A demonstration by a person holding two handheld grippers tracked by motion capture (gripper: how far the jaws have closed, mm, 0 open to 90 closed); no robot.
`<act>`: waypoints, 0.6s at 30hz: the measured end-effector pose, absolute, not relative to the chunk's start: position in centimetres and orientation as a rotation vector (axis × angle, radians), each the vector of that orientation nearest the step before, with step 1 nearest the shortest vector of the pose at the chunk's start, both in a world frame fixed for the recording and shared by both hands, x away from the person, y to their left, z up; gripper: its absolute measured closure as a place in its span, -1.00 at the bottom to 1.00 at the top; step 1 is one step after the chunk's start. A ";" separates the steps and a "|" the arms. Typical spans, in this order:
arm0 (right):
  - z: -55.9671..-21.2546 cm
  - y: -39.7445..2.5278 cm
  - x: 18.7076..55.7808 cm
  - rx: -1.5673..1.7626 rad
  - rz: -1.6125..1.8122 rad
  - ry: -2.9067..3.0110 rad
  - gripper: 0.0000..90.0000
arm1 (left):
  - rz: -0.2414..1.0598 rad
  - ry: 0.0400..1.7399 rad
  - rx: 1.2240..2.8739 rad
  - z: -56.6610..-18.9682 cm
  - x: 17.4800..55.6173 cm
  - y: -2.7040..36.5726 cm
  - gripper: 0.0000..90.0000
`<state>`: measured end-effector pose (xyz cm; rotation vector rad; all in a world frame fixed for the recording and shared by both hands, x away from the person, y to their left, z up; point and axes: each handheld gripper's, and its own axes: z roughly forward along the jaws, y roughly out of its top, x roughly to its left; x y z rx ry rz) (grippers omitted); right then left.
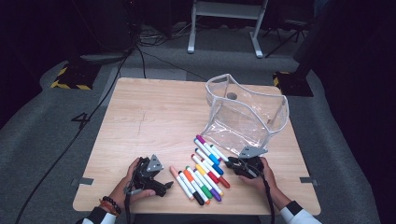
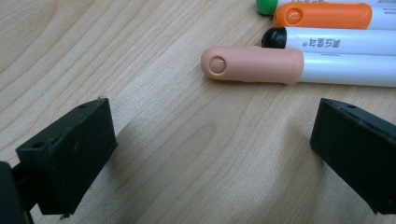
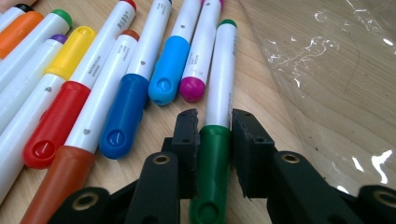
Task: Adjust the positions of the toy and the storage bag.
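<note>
Our right tool (image 3: 214, 122) clamps dark green marker (image 3: 218, 102) lying on surface (image 1: 154, 116) beside pouch (image 1: 247, 114); left tool (image 2: 210, 154) gapes wide. We should lift level, squeeze firm, aim at pouch mouth.

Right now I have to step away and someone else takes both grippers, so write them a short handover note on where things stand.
Right gripper: jaws closed on the cap end of the dark green marker, which lies on the table beside the clear pouch.
Left gripper: open, empty, low over the wood table, just short of the peach-capped marker.
Other markers lie in a row between the grippers.
Done: green marker gripped. The pouch looks to have no markers in it.
Left: probably lift it into the pouch, then the rest.
</note>
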<state>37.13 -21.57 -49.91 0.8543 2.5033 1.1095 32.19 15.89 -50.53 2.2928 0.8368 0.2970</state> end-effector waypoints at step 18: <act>-48.9 -22.2 37.2 0.794 1.079 2.473 0.66 | 0.288 0.818 2.297 -50.5 31.9 14.5 -0.99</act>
